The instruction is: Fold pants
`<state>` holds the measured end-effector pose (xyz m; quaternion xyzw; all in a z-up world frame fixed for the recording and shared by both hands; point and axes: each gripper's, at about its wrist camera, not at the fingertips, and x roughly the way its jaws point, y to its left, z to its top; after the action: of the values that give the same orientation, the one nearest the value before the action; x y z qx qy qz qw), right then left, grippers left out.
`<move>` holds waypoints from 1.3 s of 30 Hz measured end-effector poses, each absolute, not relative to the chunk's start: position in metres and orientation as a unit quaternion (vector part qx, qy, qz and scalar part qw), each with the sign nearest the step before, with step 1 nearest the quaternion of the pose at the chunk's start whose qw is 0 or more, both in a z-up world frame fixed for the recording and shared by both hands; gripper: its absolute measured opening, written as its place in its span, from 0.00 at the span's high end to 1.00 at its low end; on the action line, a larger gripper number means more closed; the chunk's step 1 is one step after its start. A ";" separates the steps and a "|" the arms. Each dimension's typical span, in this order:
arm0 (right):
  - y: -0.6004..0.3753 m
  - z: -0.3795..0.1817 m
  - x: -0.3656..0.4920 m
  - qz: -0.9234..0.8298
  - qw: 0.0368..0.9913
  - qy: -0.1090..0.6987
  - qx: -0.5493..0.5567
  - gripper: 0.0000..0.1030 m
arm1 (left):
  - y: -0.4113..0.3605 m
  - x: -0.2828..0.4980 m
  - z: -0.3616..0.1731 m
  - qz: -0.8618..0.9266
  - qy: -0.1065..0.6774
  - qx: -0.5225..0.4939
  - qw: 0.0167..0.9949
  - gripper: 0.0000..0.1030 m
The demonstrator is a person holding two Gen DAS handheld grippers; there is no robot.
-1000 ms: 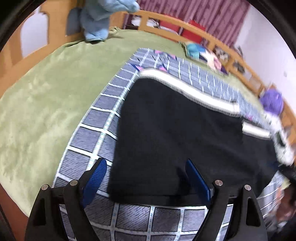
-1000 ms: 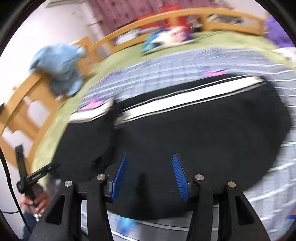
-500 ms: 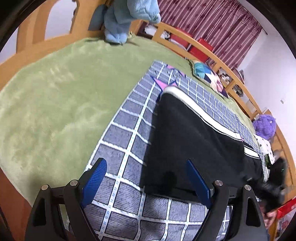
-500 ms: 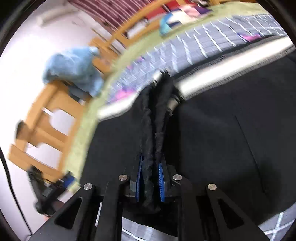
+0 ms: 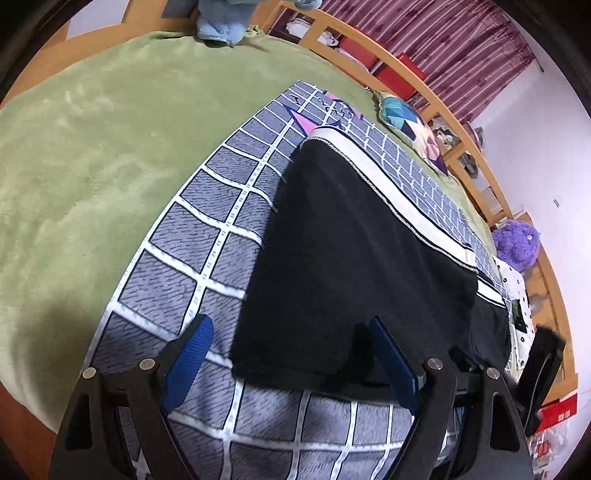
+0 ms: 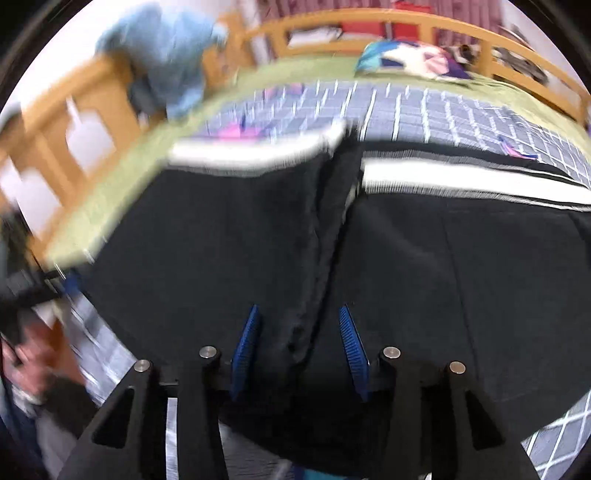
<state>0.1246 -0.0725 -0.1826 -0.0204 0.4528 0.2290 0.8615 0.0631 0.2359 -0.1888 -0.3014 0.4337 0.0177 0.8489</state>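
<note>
Black pants (image 5: 351, 258) with a white side stripe (image 5: 369, 162) lie spread flat on a grey grid blanket (image 5: 221, 206). My left gripper (image 5: 288, 325) is open and wide over the near hem corner of the pants, and its pads touch nothing. In the right wrist view the pants (image 6: 424, 277) fill the middle, with a raised ridge of black cloth (image 6: 314, 240) running away from me. My right gripper (image 6: 298, 312) straddles that ridge. Its jaws are opening, and the pads stand clear of the cloth between them.
The blanket lies on a green bedcover (image 5: 92, 129) inside a wooden bed rail (image 5: 406, 74). A blue plush toy (image 5: 221, 22) sits at the far corner, with a patterned pillow (image 5: 406, 122) and a purple plush (image 5: 517, 243) along the far side. A blurred hand (image 6: 33, 362) shows at the left.
Half a second ago the right gripper was pinched on a bunched fold of the pants; its jaws have come apart and the fold lies lower. The left gripper stayed open and sank nearer the hem corner.
</note>
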 end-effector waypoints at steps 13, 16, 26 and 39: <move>-0.152 -0.154 0.109 0.214 0.876 0.421 0.095 0.58 | 0.187 0.062 -0.136 0.084 0.375 -0.174 0.906 0.80; -0.179 -0.148 0.109 0.156 0.894 0.412 0.085 0.53 | 0.165 0.062 -0.104 0.070 0.352 -0.152 0.921 0.83; -0.268 -0.135 0.088 0.000 0.923 0.372 0.098 0.29 | -0.002 0.085 -0.034 -0.074 0.326 -0.046 0.941 0.85; -0.314 -0.140 0.086 -0.002 0.917 0.382 0.115 0.20 | -0.102 0.102 -0.123 -0.183 0.440 -0.045 0.878 0.80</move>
<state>0.0857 -0.3144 -0.1402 0.1145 0.3818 -0.0019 0.9171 0.1024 -0.1021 -0.1228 -0.0451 0.4402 -0.1826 0.8780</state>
